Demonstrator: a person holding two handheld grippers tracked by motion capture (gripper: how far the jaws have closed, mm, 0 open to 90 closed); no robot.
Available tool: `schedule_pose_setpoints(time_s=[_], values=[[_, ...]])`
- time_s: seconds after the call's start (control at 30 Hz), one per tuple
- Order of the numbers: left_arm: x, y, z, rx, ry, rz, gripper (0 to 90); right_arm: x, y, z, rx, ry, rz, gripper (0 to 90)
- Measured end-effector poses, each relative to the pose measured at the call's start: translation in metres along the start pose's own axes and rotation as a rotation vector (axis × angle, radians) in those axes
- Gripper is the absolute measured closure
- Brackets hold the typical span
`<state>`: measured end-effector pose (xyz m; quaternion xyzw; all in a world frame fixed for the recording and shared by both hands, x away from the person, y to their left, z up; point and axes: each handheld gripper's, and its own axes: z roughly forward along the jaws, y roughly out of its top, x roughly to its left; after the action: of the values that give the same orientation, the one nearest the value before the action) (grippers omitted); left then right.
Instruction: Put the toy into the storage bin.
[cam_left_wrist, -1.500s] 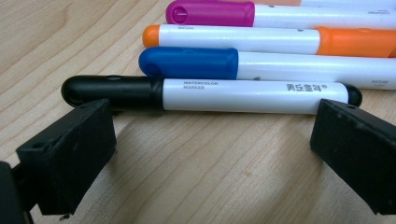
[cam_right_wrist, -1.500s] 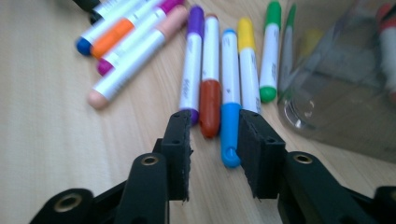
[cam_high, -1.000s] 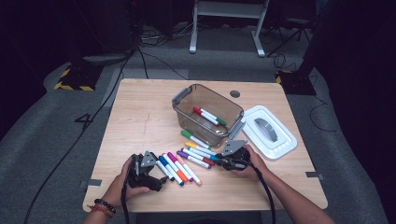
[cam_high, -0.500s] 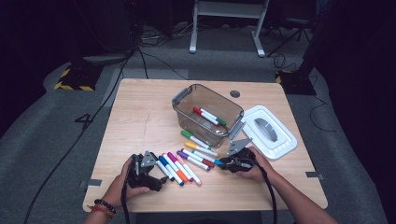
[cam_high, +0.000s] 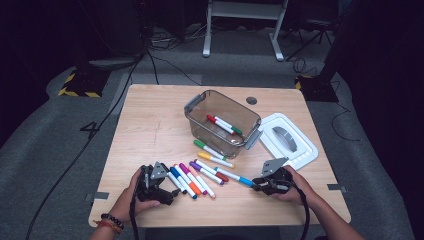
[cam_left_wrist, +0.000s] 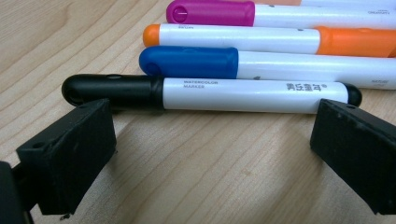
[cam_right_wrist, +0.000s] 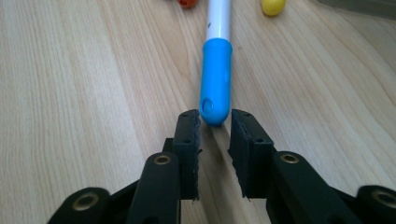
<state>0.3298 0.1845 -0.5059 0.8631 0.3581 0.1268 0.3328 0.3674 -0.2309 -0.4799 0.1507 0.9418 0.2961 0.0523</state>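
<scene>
On the table (cam_high: 150, 130) in front of you, a clear bin (cam_high: 223, 121) stands near the middle with two markers inside, and its white lid (cam_high: 290, 140) lies just beside it. Between the bin and your hands is a loose row of markers. Your left tongs (cam_high: 167, 187) rest at the row's near-left end, jaws wide apart — the black-capped marker (cam_left_wrist: 210, 93) lies across the gap just beyond the tips, untouched. Your right tongs (cam_right_wrist: 214, 128) sit at the right end of the row, jaws nearly together; they have just eased apart slightly, with the tip of the light blue marker (cam_right_wrist: 215, 79) between the pads, seemingly not pinched.
</scene>
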Motion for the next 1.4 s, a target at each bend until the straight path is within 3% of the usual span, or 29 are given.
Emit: schedule_pose_setpoints(time_s=[0.13, 0.3, 0.63, 0.8, 1.1, 1.4], values=[[0.000, 0.000, 0.000, 0.000, 0.001, 0.003, 0.5, 0.000, 0.000, 0.002, -0.017, -0.009, 0.003, 63.8], [0.000, 0.000, 0.000, 0.001, 0.000, 0.005, 0.5, 0.001, 0.010, 0.011, -0.042, -0.006, -0.006, 62.2], [0.001, 0.000, 0.000, 0.001, -0.001, 0.007, 0.5, -0.005, 0.025, 0.024, -0.066, -0.016, 0.030, 59.4], [0.001, 0.000, 0.000, 0.001, -0.001, 0.008, 0.5, -0.007, 0.025, 0.027, -0.092, -0.022, 0.030, 72.7], [0.000, 0.000, 0.000, 0.001, -0.001, 0.005, 0.5, -0.008, 0.016, 0.018, -0.079, -0.027, 0.003, 73.8], [0.000, 0.000, 0.000, 0.000, -0.002, 0.002, 0.5, -0.007, 0.015, -0.006, -0.159, -0.058, 0.011, 73.8]])
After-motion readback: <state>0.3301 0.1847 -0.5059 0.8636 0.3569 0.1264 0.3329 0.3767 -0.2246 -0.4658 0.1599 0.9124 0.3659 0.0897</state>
